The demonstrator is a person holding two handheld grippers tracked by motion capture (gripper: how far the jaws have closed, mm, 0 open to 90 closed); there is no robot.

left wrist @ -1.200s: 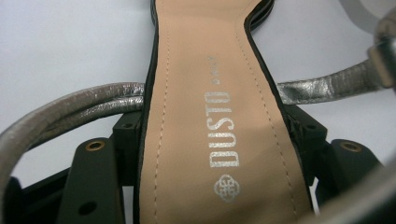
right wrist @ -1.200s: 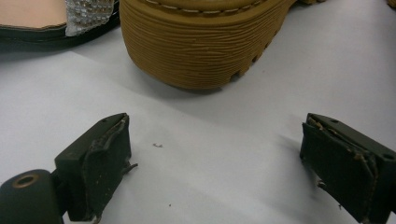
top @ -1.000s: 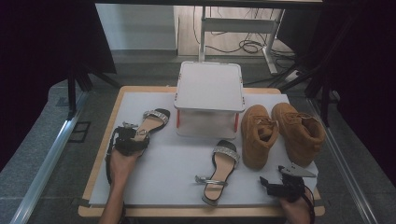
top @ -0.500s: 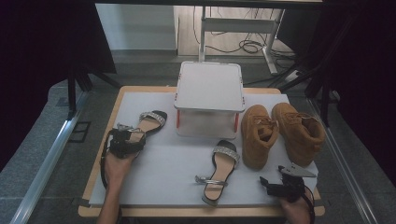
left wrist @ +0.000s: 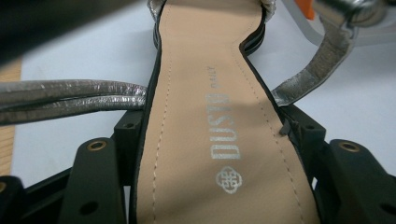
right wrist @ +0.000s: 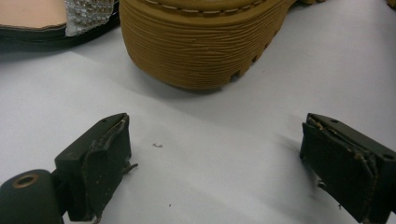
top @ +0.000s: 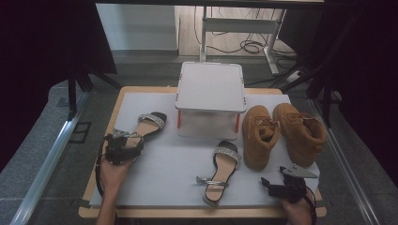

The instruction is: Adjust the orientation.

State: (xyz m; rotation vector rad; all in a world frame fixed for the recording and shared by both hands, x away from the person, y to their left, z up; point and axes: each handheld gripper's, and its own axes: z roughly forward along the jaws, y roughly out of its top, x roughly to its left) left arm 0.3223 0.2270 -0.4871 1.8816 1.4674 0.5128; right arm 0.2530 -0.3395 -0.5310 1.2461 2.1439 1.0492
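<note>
Left claw (left wrist: 212, 154) (clamped) on sandal (left wrist: 210, 93)

We note a tan insole with silver lettering on the held sandal (left wrist: 210, 140), edged black, with silver metallic straps. The second sandal (top: 219, 173) carries a studded silver band. The boots (top: 284, 133) are mustard brown with ribbed soles. The box (top: 210, 101) is white; the bench (top: 173, 164) surface pale grey.
</note>
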